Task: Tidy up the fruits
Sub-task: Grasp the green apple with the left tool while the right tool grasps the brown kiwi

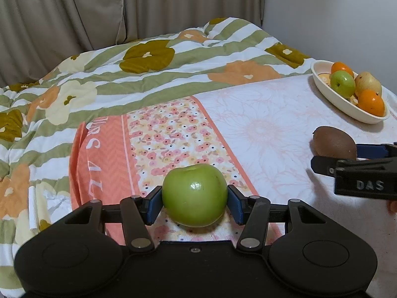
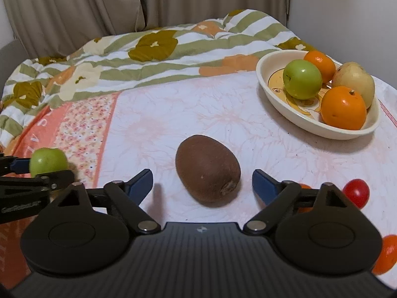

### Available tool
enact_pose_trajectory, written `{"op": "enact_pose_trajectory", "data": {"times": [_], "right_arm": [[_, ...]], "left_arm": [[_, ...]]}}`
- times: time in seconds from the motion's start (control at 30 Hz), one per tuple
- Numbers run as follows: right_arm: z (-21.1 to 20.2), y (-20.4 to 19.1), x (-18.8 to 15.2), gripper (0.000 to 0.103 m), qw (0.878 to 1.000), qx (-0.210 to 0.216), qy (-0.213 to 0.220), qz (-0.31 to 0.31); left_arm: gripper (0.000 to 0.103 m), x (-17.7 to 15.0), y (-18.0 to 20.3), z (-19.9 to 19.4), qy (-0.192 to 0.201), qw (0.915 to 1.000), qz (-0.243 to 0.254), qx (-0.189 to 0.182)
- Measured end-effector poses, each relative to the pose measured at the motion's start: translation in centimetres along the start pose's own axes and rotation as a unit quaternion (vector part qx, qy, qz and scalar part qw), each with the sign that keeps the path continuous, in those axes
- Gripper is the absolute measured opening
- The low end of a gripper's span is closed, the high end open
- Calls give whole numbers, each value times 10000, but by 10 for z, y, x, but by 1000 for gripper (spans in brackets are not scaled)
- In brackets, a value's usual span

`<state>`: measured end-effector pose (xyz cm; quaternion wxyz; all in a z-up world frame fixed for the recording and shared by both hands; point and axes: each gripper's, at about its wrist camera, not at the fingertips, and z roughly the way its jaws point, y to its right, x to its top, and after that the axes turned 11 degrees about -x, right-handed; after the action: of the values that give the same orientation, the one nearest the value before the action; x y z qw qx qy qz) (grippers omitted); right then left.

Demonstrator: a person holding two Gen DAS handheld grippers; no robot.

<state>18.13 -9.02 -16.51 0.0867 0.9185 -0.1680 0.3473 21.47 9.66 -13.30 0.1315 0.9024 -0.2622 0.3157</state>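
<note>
My left gripper (image 1: 194, 200) is shut on a green apple (image 1: 195, 195), low over the flowered cloth; the apple also shows in the right wrist view (image 2: 48, 161). My right gripper (image 2: 202, 185) is open, its blue pads either side of a brown kiwi (image 2: 208, 171) lying on the pale sheet, not touching it. The kiwi shows in the left wrist view (image 1: 333, 142) beside the right gripper (image 1: 357, 159). A cream oval bowl (image 2: 275, 101) at the right back holds a green apple (image 2: 302, 79), two oranges (image 2: 343, 108) and a pear (image 2: 354, 80).
A small red fruit (image 2: 356, 191) and orange fruits (image 2: 387, 257) lie at the right, partly hidden by my right gripper. A striped flowered quilt (image 1: 139, 74) is bunched across the back. An orange patterned cloth (image 1: 106, 154) lies left. Curtains and a wall stand behind.
</note>
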Motion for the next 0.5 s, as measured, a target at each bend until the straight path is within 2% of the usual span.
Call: {"op": "enact_pose_trajectory", "data": {"times": [0.17, 0.3, 0.5], "right_arm": [[10, 1, 2, 93, 9999, -24, 4, -111], [11, 1, 3, 93, 9999, 61, 44, -145], [12, 0, 4, 79, 9994, 147, 97, -282]], "left_arm": [[59, -1, 2, -1, -4, 10000, -5, -10], [59, -4, 5, -4, 2, 10000, -48, -17], [59, -7, 9, -7, 4, 9999, -116, 10]]}}
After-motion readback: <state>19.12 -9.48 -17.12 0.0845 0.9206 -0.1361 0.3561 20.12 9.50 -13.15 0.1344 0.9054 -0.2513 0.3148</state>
